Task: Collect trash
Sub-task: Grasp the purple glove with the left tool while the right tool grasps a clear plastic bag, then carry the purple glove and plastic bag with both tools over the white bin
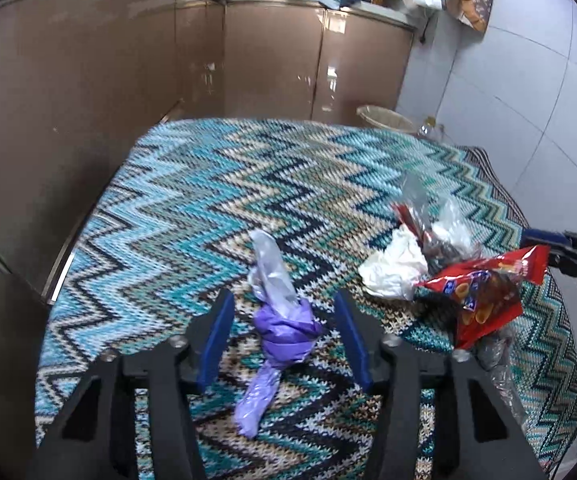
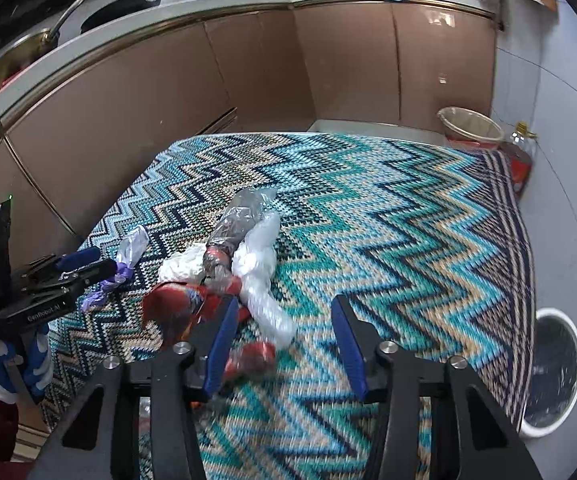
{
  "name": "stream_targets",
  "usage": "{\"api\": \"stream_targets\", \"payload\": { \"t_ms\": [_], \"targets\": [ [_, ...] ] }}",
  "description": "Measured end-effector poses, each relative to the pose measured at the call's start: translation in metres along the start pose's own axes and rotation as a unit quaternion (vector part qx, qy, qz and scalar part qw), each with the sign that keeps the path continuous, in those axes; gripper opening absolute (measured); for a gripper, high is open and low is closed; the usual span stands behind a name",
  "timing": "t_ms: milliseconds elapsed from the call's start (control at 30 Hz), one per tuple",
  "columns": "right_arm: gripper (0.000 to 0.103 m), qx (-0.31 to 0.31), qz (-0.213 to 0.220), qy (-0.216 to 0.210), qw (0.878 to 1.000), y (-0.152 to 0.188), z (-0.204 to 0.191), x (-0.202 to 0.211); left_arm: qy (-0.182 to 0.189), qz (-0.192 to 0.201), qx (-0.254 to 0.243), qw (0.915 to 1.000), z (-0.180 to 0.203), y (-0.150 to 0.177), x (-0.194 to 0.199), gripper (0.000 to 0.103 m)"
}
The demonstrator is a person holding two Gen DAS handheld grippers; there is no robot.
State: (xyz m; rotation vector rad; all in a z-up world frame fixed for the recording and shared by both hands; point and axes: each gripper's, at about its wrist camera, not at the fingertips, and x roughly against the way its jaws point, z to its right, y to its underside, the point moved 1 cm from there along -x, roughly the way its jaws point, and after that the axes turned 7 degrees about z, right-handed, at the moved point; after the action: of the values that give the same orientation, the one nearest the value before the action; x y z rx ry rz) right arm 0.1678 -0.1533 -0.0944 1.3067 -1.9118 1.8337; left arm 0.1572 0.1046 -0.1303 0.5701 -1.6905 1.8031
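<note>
A knotted purple plastic bag (image 1: 284, 332) lies on the zigzag tablecloth (image 1: 192, 208), between the open blue fingers of my left gripper (image 1: 284, 308). It also shows in the right wrist view (image 2: 124, 268). To its right lie a white crumpled wad (image 1: 396, 268), clear plastic wrap (image 1: 428, 216) and a red snack wrapper (image 1: 484, 292). My right gripper (image 2: 282, 312) is open over the cloth, its left finger just beside the red wrapper (image 2: 176, 312) and a white plastic bag (image 2: 260, 272).
A white-rimmed bin (image 2: 552, 368) with a dark liner stands on the floor to the right of the table. A beige basket (image 2: 468, 124) and an oil bottle (image 2: 522, 156) stand past the far corner. Brown cabinets (image 2: 248, 72) run behind.
</note>
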Motion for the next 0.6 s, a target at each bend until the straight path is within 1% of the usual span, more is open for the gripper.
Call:
{"api": "stream_targets", "payload": {
  "t_ms": [133,233,300,333,400,467,600],
  "targets": [
    [0.039,0.013,-0.027,-0.02,0.999,-0.003,-0.003,-0.023,0.004,-0.021,0.005,0.9997,-0.004,0.006,-0.015,0.036],
    [0.035,0.024,-0.047,-0.025,0.998,0.001,-0.006,-0.039,0.009,-0.027,0.01,0.9996,-0.006,0.009,-0.02,0.035],
    [0.028,0.03,-0.06,-0.03,0.997,0.007,-0.006,-0.044,0.01,-0.025,0.01,0.9996,-0.006,0.01,-0.021,0.035],
    [0.026,0.031,-0.064,-0.033,0.997,0.009,-0.006,-0.046,0.012,-0.024,0.009,0.9996,-0.005,0.009,-0.022,0.035],
    [0.017,0.034,-0.072,-0.036,0.996,0.012,-0.006,-0.049,0.014,-0.023,0.01,0.9996,-0.005,0.01,-0.023,0.034],
    [0.01,0.038,-0.072,-0.036,0.996,0.014,-0.007,-0.049,0.018,-0.021,0.013,0.9995,-0.004,0.01,-0.023,0.033],
    [0.007,0.04,-0.055,-0.029,0.997,0.01,-0.007,-0.042,0.024,-0.012,0.014,0.9996,-0.003,0.01,-0.018,0.031]
  ]
}}
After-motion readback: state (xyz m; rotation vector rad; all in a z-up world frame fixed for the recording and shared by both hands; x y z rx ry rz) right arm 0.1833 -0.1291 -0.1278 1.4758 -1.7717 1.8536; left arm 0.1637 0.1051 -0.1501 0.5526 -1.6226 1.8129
